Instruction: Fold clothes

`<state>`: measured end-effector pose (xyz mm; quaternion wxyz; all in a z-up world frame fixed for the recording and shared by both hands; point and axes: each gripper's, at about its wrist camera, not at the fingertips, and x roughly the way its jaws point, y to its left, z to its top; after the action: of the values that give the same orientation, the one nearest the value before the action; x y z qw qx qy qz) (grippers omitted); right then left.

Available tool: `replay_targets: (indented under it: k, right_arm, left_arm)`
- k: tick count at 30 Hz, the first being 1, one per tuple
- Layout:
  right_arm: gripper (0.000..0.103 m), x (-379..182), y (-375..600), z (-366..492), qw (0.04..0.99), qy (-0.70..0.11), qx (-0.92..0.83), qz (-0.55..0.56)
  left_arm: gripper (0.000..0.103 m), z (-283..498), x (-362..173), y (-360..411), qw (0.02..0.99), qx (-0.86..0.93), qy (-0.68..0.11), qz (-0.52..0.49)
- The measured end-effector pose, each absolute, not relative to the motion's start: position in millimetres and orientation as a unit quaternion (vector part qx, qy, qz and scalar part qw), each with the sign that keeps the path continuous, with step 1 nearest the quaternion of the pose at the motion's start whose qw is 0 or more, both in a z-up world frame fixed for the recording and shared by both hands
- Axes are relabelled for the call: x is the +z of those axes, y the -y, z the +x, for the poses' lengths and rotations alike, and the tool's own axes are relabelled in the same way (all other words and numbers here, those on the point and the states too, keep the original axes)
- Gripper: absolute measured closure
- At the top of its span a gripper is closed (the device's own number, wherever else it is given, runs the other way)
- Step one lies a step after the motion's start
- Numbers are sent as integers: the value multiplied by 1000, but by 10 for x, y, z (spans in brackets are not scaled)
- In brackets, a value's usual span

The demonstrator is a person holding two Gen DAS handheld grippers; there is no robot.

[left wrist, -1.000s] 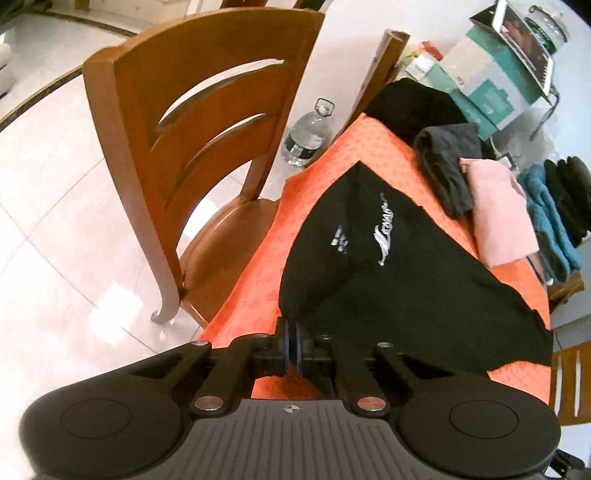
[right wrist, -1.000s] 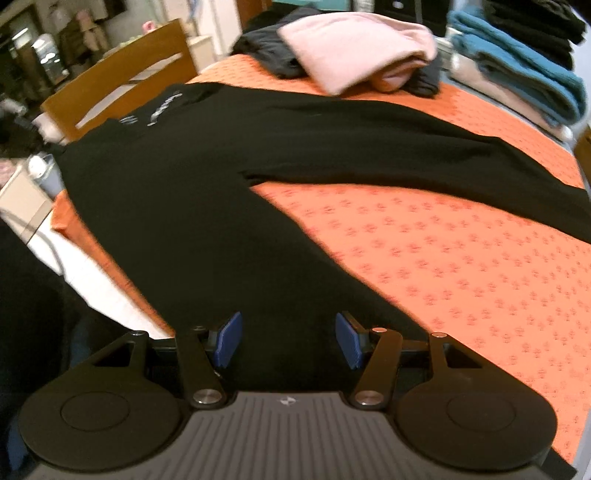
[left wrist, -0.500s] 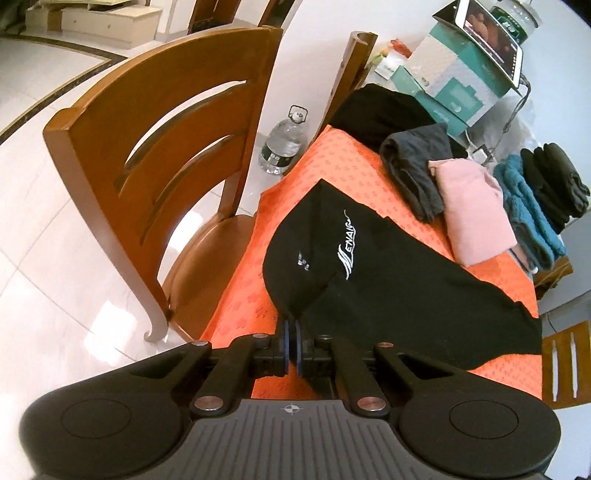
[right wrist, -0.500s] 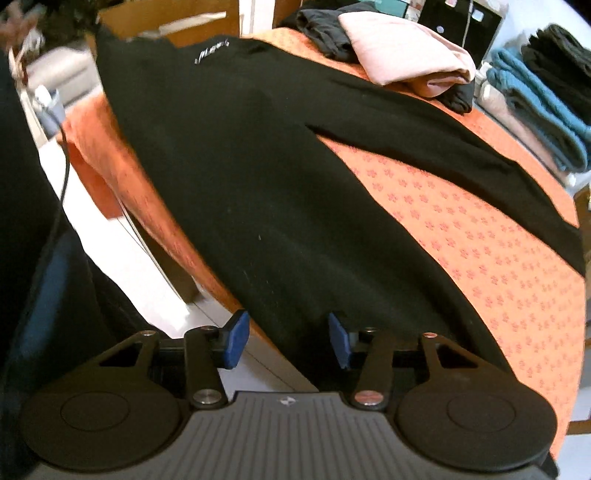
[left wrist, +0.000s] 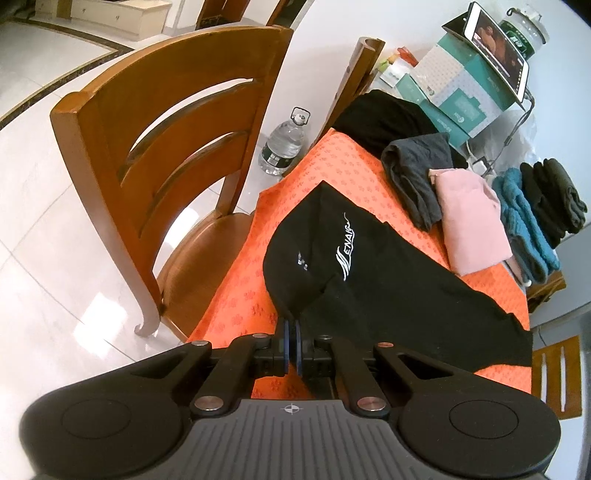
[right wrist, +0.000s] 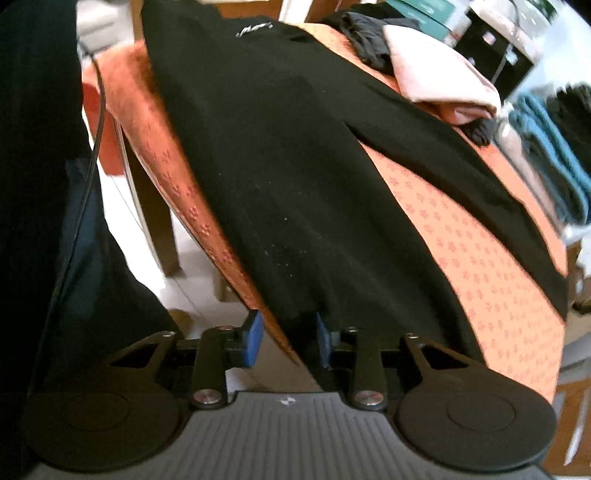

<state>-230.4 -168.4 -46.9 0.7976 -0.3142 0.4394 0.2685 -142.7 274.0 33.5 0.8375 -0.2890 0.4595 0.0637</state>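
The whole right-wrist view is smeared, so the white logo (right wrist: 254, 28) at the far end of the black garment (right wrist: 295, 177) cannot be read there. Whether the right gripper (right wrist: 286, 338), whose jaws have just been closing, already presses the hem between its blue pads (right wrist: 252, 341) is unclear; the right pad is half buried in cloth. Ahead of the left gripper (left wrist: 290, 345), the garment's edge vanishes between the pads. Far right, a second chair (left wrist: 557, 373) is cropped by the frame.

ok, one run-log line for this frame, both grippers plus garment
left gripper: shut on black garment edge | right gripper: jaws closing around garment hem, gap visible | garment: spread on orange cloth
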Motion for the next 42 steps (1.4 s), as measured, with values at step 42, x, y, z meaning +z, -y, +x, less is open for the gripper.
replay_targets:
  k: [42]
  right_arm:
    - [101,-513,1513,1288,698,-409,280,-516]
  left_arm:
    - [96,551,-140,-2614,785,248,-405,-397]
